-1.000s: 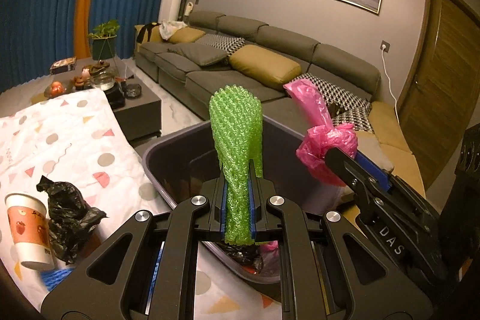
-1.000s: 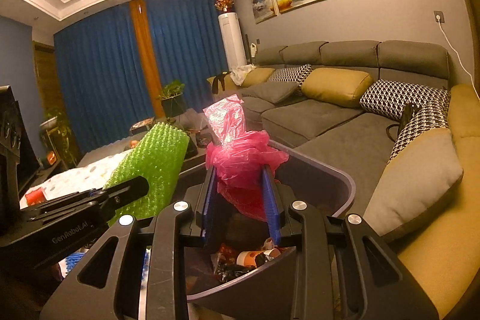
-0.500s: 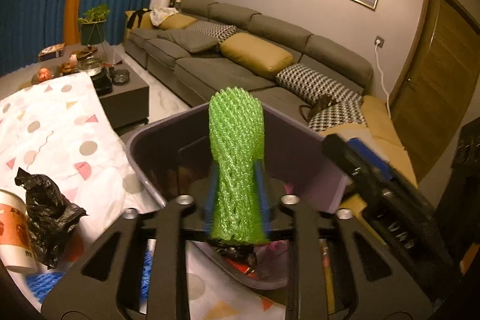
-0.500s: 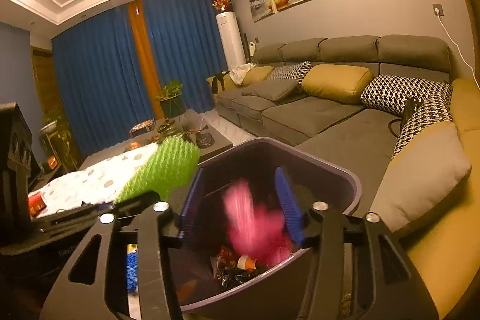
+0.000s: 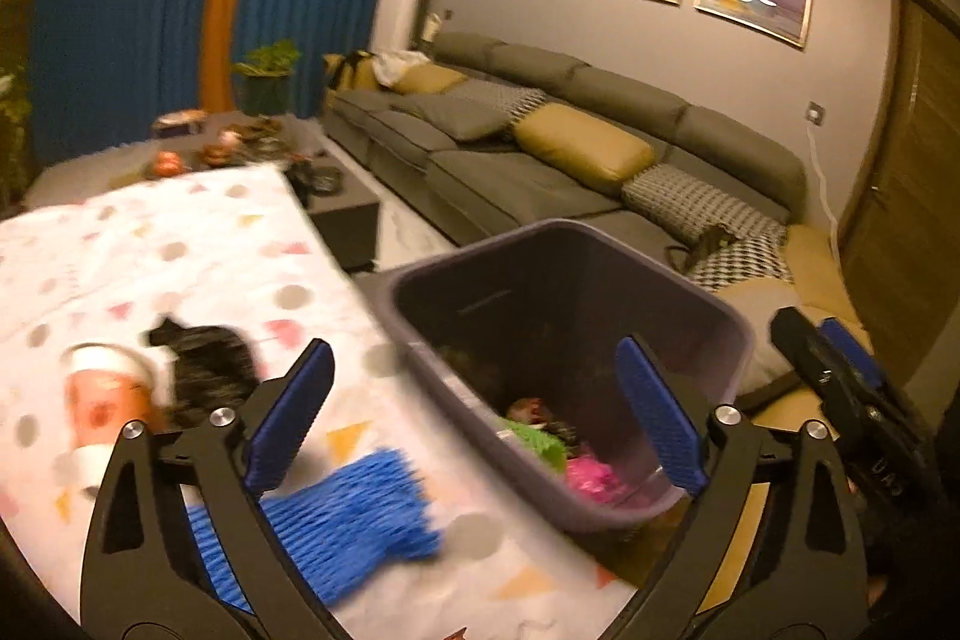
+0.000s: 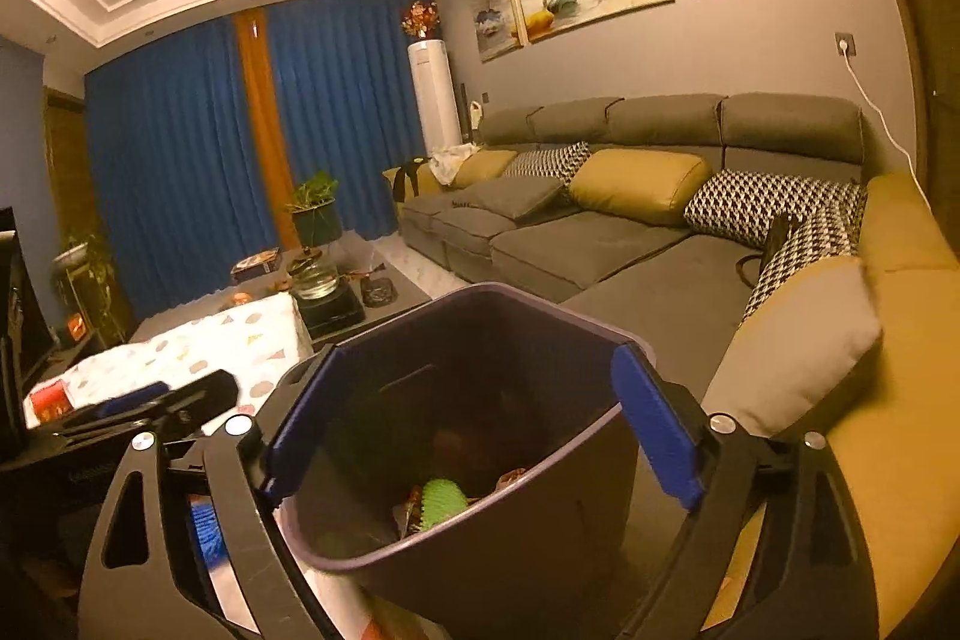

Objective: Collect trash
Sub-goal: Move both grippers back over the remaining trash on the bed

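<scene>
We see a worktop (image 5: 198,244) under a white cloth with coloured shapes. On it lie a paper cup (image 5: 105,400), a crumpled black bag (image 5: 207,367) touching it, and a blue foam net (image 5: 354,514).

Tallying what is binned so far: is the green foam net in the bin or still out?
In. The green foam net lies at the bottom of the bin, beside pink plastic.

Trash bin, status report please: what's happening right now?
Both grippers, left and right, just opened, empty. Green foam net and pink plastic bag inside grey plastic bin. Nothing blocking.
</scene>
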`<action>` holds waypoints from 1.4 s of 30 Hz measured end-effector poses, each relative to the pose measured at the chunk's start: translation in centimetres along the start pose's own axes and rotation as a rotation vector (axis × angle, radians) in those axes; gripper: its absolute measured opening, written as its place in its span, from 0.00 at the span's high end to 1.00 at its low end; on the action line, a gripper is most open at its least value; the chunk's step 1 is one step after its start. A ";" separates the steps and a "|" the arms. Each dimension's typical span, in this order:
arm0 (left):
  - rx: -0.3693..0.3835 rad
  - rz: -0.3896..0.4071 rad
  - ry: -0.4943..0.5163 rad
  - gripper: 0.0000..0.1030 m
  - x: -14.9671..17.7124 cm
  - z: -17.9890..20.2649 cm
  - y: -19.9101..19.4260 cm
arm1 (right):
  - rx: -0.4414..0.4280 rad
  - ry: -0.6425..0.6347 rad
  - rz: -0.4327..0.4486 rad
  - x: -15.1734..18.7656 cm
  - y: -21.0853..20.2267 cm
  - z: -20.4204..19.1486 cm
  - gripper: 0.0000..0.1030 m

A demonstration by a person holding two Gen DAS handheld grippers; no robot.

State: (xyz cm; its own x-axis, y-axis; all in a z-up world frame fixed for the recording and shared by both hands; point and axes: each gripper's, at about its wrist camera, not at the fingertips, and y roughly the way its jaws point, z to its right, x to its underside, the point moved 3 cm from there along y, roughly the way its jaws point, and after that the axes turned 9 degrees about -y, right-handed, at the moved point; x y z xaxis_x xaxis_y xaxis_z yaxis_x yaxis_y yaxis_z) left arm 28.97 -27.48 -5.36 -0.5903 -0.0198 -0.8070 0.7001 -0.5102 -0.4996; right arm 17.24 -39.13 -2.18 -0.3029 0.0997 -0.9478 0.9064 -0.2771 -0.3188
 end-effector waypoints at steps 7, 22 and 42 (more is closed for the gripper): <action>-0.151 0.065 0.002 0.06 1.1 -3.8 -6.1 | -0.023 -0.061 0.001 0.2 -2.1 -2.3 0.07; -0.464 0.191 -0.127 0.06 2.4 -18.8 -20.7 | -0.191 -0.109 0.011 0.3 -5.3 -12.9 0.06; -0.568 0.284 -0.300 0.06 -0.7 -37.2 -25.3 | -0.205 -0.167 0.016 0.0 0.1 -24.1 0.06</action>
State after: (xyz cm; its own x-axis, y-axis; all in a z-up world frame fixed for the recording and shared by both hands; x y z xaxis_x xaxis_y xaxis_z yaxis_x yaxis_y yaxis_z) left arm 26.66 17.38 -3.88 -0.3818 -0.3637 -0.8497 0.8967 0.0767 -0.4358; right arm 24.47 -16.13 -2.05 -0.3171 -0.0664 -0.9461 0.9470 -0.0758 -0.3121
